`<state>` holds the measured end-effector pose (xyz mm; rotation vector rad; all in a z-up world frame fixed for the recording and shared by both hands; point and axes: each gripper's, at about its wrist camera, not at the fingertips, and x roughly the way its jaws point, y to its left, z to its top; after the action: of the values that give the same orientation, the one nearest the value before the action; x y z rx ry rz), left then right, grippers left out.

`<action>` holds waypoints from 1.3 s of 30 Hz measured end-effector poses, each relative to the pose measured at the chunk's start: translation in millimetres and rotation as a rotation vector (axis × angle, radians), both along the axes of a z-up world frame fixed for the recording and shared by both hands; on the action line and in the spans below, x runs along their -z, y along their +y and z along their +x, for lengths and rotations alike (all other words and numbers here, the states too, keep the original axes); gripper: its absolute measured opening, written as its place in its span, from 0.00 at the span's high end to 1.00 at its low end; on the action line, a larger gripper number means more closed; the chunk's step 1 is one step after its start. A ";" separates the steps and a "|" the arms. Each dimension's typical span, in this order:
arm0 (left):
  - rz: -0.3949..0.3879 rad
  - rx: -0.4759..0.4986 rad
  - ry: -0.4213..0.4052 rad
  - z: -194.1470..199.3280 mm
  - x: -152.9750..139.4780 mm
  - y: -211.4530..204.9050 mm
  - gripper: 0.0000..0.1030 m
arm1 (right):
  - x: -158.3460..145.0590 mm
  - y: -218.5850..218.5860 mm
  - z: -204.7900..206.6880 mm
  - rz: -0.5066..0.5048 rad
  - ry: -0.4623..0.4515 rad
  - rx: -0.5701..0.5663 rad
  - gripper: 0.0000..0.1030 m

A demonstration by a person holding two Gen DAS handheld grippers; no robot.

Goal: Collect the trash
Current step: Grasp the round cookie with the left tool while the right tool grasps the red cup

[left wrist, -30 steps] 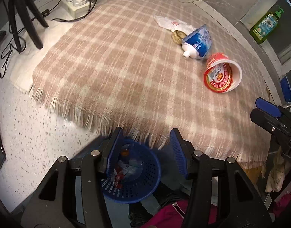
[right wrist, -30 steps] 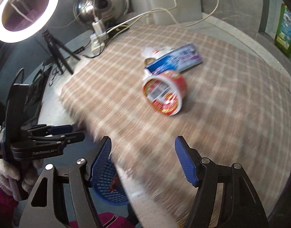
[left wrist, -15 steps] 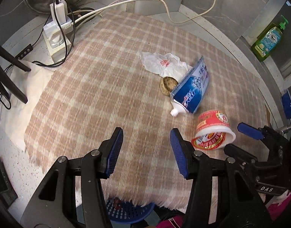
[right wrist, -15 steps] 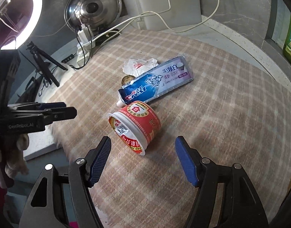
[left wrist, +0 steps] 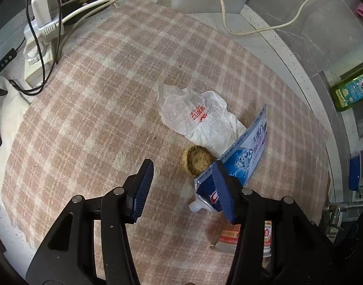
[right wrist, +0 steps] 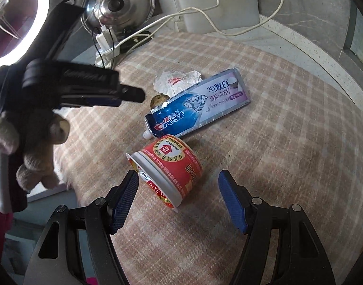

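While both hand-held grippers gape, only the right view shows the cup whole — left hides it

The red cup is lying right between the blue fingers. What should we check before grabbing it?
1. Right gripper open wide enough: ok, its jaws stand apart on both sides of the red cup.
2. Cup empty-looking and free: ok, it lies on its side on the checked cloth, nothing on top.
3. Toothpaste tube out of the way: cannot tell, its cap sits very close to the cup.
4. Left gripper clear of the right one: ok, it is open over the brown round thing.
5. Trash basket ready: cannot tell, not in view.
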<state>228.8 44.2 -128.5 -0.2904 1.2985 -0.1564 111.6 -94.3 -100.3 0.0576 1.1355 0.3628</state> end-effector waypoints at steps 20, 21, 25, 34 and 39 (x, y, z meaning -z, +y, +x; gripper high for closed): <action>-0.002 -0.016 0.058 22.5 30.1 -27.1 0.63 | 9.8 -1.8 9.6 -0.013 -0.002 0.004 0.33; -0.010 -0.020 0.055 21.2 31.2 -27.2 0.63 | 10.6 -1.8 11.0 -0.011 -0.002 0.006 0.33; -0.006 -0.006 0.039 19.1 28.7 -30.8 0.67 | 13.0 -2.8 13.5 -0.001 0.004 0.012 0.33; -0.019 -0.016 0.015 7.8 19.7 -20.2 0.67 | 12.4 -2.2 13.6 0.014 0.000 0.003 0.67; -0.027 -0.024 -0.006 -0.6 10.3 -3.8 0.67 | 8.3 -3.3 11.4 0.021 -0.014 0.014 0.77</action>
<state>228.2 40.4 -138.9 -0.3280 1.2869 -0.1539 122.9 -97.6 -108.6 0.0812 1.1174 0.3624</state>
